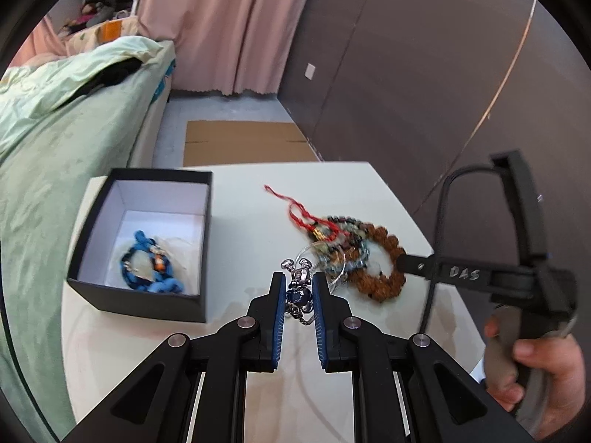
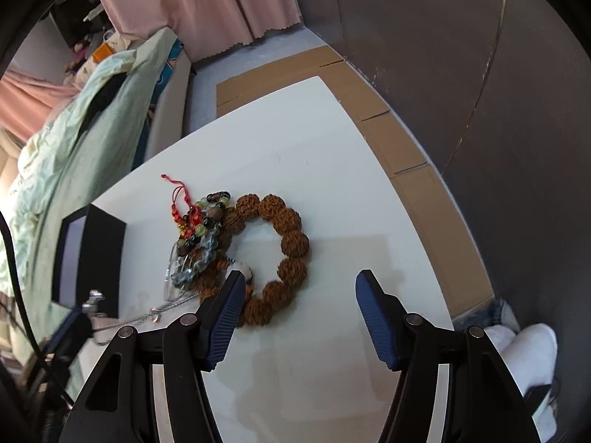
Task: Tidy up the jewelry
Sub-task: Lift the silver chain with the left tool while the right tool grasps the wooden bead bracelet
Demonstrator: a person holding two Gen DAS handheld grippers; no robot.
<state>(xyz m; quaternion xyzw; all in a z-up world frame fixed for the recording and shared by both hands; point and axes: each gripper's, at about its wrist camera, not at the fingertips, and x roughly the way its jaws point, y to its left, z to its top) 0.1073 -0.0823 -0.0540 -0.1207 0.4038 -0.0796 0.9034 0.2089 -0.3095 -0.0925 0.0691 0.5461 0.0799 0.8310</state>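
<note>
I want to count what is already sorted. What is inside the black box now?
Inside the black box lies a blue braided cord bracelet with some small pale and orange pieces on it. The near wall hides part of the floor, and the right wrist view shows only the outside of the box.

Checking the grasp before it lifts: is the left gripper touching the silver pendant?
Touching. The left wrist view shows the left gripper with both blue pads pressed against the silver pendant between them.

Bare table point(image 2: 314, 147) beyond & right of the brown bead bracelet point(image 2: 284, 243): open room. Black box point(image 1: 147, 243) blocks the left side, walls upright, top open. Tangled bracelets point(image 1: 340, 243) crowd the middle; right gripper point(image 2: 299, 295) sits just beside them.
</note>
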